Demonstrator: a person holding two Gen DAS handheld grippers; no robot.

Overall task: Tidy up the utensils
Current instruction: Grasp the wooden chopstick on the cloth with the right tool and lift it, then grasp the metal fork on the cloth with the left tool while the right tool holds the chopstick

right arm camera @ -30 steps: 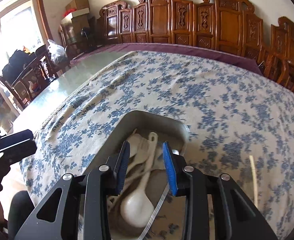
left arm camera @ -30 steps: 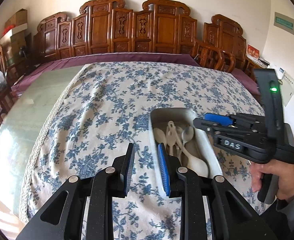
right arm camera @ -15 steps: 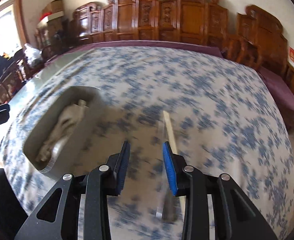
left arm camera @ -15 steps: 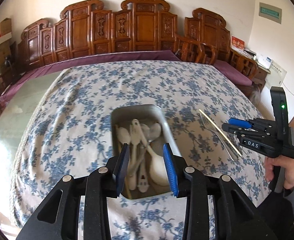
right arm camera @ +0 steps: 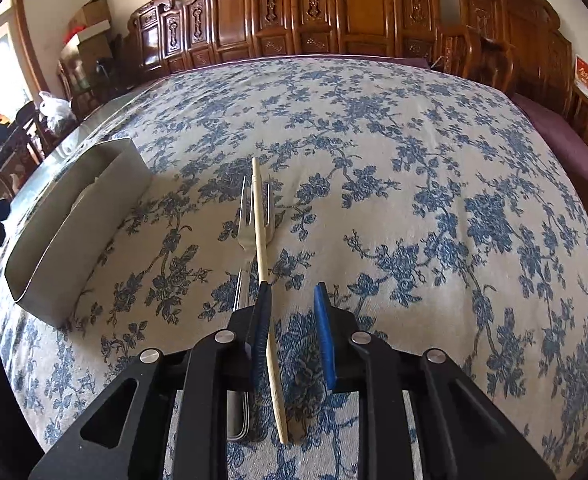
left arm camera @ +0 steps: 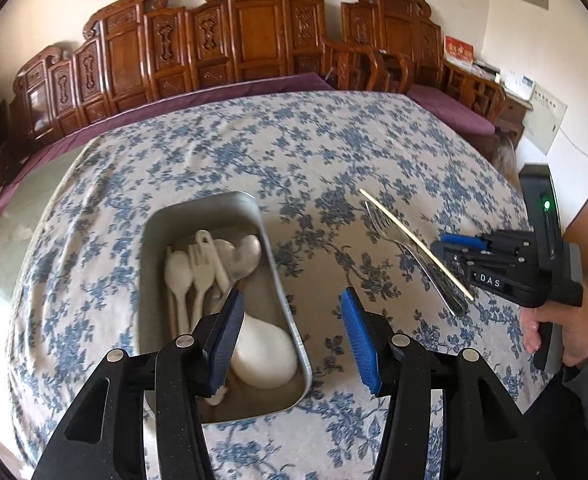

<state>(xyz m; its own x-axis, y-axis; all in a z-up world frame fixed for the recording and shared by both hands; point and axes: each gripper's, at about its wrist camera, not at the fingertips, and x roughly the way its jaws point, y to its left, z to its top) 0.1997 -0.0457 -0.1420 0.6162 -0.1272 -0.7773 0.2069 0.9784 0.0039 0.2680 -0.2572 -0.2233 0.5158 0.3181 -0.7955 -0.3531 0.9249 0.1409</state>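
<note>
The blue-flowered tablecloth lies bare across its far half and its right side, giving open passage there. Near the front, a rectangular grey metal tray crowded with white plastic spoons and forks blocks the left part. Well to its right, a thin pale wooden chopstick lies across a silver metal fork; a clear strip of cloth separates them from the tray. Carved wooden chairs wall off the far edge.
</note>
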